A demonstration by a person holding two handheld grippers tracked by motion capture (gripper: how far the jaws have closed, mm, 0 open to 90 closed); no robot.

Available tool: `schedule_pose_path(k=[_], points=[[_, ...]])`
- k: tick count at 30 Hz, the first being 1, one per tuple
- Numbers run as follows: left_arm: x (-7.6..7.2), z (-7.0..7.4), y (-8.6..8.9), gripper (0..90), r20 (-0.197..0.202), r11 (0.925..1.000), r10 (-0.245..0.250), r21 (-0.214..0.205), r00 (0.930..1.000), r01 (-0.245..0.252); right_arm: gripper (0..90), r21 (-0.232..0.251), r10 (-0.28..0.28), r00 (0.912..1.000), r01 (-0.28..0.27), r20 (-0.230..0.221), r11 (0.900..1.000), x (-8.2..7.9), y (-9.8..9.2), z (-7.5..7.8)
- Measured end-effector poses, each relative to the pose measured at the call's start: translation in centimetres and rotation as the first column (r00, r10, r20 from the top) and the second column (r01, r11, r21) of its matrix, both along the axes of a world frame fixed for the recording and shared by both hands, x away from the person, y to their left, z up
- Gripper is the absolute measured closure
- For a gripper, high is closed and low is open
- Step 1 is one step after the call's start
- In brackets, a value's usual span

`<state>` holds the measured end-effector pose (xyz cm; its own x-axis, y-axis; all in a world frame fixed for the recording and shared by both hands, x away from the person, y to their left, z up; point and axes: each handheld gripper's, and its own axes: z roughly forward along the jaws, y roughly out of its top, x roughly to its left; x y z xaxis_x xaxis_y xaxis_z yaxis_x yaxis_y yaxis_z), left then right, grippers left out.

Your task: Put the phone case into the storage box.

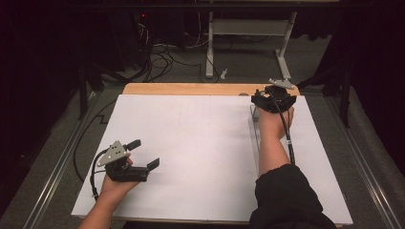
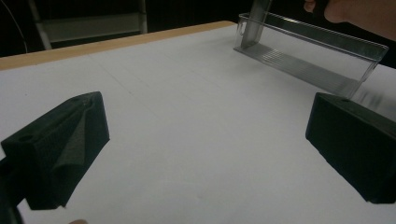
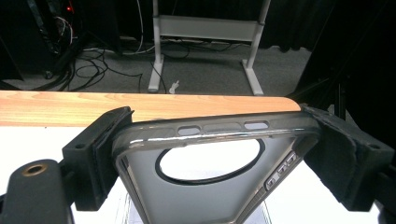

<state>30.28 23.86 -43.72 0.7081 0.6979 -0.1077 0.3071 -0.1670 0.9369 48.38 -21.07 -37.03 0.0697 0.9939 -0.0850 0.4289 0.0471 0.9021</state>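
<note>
from the high view my right claw [image 1: 273,98] sits at the table's [image 1: 191,157] far edge, my left claw [image 1: 143,155] wide and bare. left gripper view: clear tray [image 2: 308,60] beyond (far right). right gripper view: jaws clamp the phone case [image 3: 210,177].

- I've got the left gripper [image 1: 144,153] up on the high view: matte black body, two blocky black jaws.
- On top of it I see a grey three-cornered plate [image 1: 112,153] with small holes.
- A black cable [image 1: 93,174] loops off its back end.
- The left forearm looks bare to me.
- My right gripper [image 3: 212,154] has foam-faced black pads; a brass-coloured screw hole [image 3: 35,169] sits in one jaw.
- A black sleeve [image 1: 285,196] covers the right forearm, and a black cable [image 1: 288,136] trails along it.
</note>
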Motion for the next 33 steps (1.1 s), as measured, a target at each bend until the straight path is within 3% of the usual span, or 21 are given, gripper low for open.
schedule_pose_path(k=[14, 33], points=[[0.0, -0.1, 0.1, 0.6, -0.007, 1.0000, -0.001, -0.003, 1.0000, 0.001, 13.1, 0.001, -0.006, 1.0000, 0.006, 0.006, 1.0000, 0.6, 0.1, -0.1], [0.0, -0.1, 0.1, 0.6, -0.006, 1.0000, -0.002, -0.004, 1.0000, 0.002, 12.7, -0.021, 0.023, 0.9984, -0.022, 0.052, 0.9996, 1.5, 0.1, -0.6]])
